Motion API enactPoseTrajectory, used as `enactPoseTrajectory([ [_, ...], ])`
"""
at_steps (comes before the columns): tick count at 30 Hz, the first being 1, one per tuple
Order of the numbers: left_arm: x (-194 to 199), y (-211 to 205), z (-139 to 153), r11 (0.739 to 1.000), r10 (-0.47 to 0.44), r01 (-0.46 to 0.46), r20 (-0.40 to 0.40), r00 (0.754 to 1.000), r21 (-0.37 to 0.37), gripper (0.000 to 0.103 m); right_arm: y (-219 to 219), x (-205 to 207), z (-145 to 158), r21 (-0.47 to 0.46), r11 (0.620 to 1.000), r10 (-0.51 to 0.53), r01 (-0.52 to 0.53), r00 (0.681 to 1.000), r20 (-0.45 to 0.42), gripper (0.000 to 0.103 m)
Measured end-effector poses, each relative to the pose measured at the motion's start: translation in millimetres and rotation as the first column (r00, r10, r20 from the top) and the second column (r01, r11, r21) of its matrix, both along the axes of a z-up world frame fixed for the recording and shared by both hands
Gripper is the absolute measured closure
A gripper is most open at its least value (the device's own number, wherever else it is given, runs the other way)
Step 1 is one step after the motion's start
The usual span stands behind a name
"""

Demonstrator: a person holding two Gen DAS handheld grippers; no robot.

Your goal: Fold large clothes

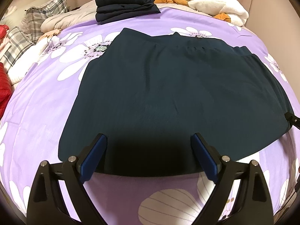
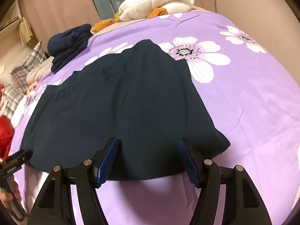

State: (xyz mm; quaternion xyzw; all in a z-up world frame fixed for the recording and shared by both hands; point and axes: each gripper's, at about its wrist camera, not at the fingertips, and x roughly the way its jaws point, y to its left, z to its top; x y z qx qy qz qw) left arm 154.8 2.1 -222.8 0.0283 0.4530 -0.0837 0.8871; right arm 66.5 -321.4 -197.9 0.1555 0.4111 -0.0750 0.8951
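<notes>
A large dark navy garment (image 1: 168,93) lies spread flat on the purple flowered bedspread (image 1: 37,112); it also shows in the right wrist view (image 2: 121,103). My left gripper (image 1: 149,138) is open and empty, its blue pads over the garment's near hem. My right gripper (image 2: 148,142) is open and empty, over the near hem toward the garment's right corner. The right gripper's tip shows at the right edge of the left wrist view (image 1: 292,119). The left gripper shows at the left edge of the right wrist view (image 2: 16,159).
A folded dark navy pile (image 1: 123,1) sits at the far side of the bed. White and orange fabric (image 1: 215,5) lies at the far right. Plaid pillows (image 1: 37,18) and red clothing (image 1: 3,90) lie on the left. A curtain hangs behind.
</notes>
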Motion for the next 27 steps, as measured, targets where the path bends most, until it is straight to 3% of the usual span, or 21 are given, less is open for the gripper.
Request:
enactPoseTrajectory([
  [4,-11,6,10,0.999,0.03,-0.029,-0.011,0.999,0.031,0.011,-4,-7,3,-0.007,1.0,-0.025,0.025,0.999,-0.029,0.038],
  [7,-28,10,32,0.998,0.033,-0.032,-0.002,0.999,0.049,0.01,-1,-20,17,-0.123,0.99,-0.078,0.069,0.994,-0.072,0.038],
  [10,-42,12,59,0.998,0.032,-0.033,0.014,0.999,0.045,0.009,10,-36,45,-0.135,0.991,-0.024,0.017,0.998,-0.051,0.031],
  [12,-54,12,85,0.999,0.033,-0.035,0.047,0.998,0.036,0.002,21,-45,67,-0.143,0.99,0.006,-0.01,1.0,-0.028,0.014],
  [14,-64,13,110,1.0,0.019,-0.018,0.07,0.997,-0.009,0.0,32,-54,91,-0.147,0.988,0.044,-0.042,0.999,0.011,0.007],
  [17,-77,15,138,0.999,0.022,-0.019,0.073,0.997,-0.048,0.0,47,-66,120,-0.146,0.986,0.088,-0.08,0.995,0.052,0.006],
  [23,-104,11,187,1.0,0.012,-0.015,0.126,0.992,0.018,0.0,77,-85,171,-0.149,0.97,0.212,-0.194,0.971,0.113,0.001],
  [27,-128,11,223,0.999,0.026,-0.033,0.195,0.981,0.034,0.0,90,-90,199,-0.157,0.967,0.223,-0.202,0.966,0.127,0.001],
])
